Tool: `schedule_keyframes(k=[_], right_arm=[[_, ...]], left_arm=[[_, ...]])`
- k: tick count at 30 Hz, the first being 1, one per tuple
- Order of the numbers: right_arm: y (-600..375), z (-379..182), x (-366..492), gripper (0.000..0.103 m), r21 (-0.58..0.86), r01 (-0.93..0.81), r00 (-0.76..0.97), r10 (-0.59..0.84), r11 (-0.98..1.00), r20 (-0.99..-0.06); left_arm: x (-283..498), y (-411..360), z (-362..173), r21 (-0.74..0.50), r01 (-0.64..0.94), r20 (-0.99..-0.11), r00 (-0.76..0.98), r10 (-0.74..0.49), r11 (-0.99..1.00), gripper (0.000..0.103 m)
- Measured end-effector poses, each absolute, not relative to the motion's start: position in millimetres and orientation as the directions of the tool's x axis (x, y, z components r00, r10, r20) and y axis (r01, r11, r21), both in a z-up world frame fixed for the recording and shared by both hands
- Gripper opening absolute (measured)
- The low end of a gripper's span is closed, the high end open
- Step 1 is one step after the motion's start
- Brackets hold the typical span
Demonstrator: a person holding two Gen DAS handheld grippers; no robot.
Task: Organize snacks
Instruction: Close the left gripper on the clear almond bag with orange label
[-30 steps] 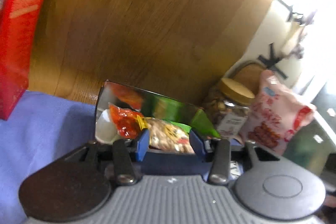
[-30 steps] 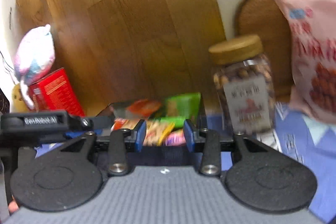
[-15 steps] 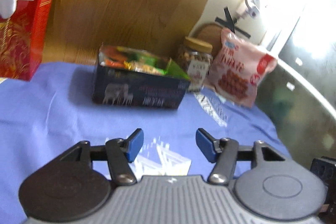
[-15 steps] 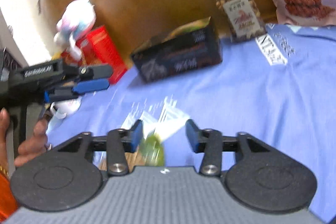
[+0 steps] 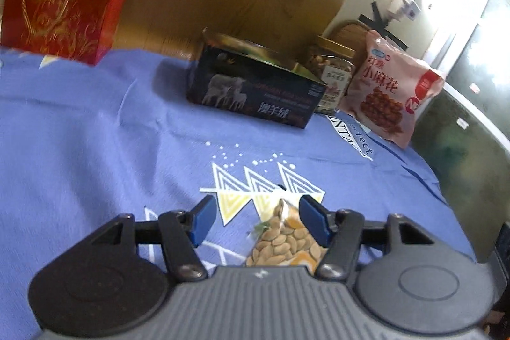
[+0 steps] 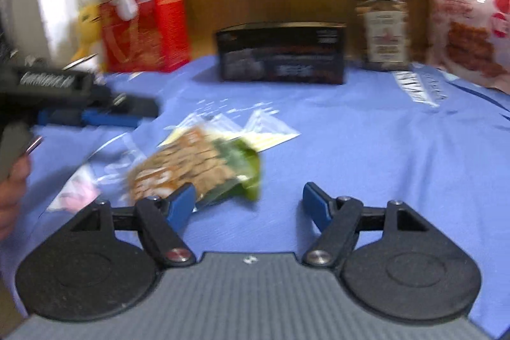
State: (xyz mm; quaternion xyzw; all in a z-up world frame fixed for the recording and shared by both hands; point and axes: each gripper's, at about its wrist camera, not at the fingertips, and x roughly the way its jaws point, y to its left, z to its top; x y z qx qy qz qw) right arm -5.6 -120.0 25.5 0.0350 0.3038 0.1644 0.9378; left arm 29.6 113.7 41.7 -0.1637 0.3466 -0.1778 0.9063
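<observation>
Two tools stood spread and empty over the blue surface (image 5: 95,123); left tool (image 5: 255,220) hovered with the seed packet (image 5: 287,239) between its fingers, nearer its right one; right tool (image 6: 248,203) had the packet (image 6: 197,168) ahead-left, long axis slanting, probably untouched; only its blurred view showed a pink packet (image 6: 79,191); the dark box (image 5: 255,91) sat well beyond.
</observation>
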Motion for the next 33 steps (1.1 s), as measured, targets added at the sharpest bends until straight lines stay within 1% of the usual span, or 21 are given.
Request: schedule_keyframes(k=[4, 11, 15, 21, 25, 28, 31, 33], right_arm=[[-130, 23, -9, 0.076, 0.205, -0.280, 0.756, 0.347, 0.938, -0.555], [-132, 22, -14, 0.076, 0.224, -0.289, 0.756, 0.365, 0.931, -0.543], [-138, 25, -19, 0.076, 0.239, -0.303, 0.756, 0.385, 0.923, -0.529], [-150, 29, -24, 0.076, 0.282, -0.320, 0.766, 0.422, 0.905, -0.485], [-143, 31, -12, 0.076, 0.297, -0.361, 0.735, 0.466, 0.884, -0.492], [-135, 30, -5, 0.072, 0.303, -0.409, 0.698, 0.509, 0.861, -0.504], [-129, 26, 6, 0.071, 0.268, -0.427, 0.686, 0.503, 0.863, -0.526], [-132, 25, 14, 0.068, 0.288, -0.423, 0.678, 0.510, 0.859, -0.529]], left_arm=[[32, 121, 40, -0.449, 0.192, -0.563, 0.698, -0.443, 0.873, 0.059], [36, 125, 34, -0.483, 0.174, -0.566, 0.686, -0.458, 0.858, 0.059], [35, 129, 38, -0.502, 0.178, -0.553, 0.686, -0.473, 0.846, 0.059], [30, 136, 44, -0.558, 0.211, -0.527, 0.657, -0.539, 0.803, 0.059], [36, 129, 40, -0.575, 0.227, -0.537, 0.621, -0.572, 0.786, 0.059], [37, 121, 37, -0.583, 0.256, -0.549, 0.576, -0.606, 0.771, 0.059], [27, 120, 36, -0.564, 0.261, -0.570, 0.562, -0.599, 0.783, 0.059], [16, 129, 35, -0.585, 0.240, -0.563, 0.567, -0.601, 0.774, 0.059]])
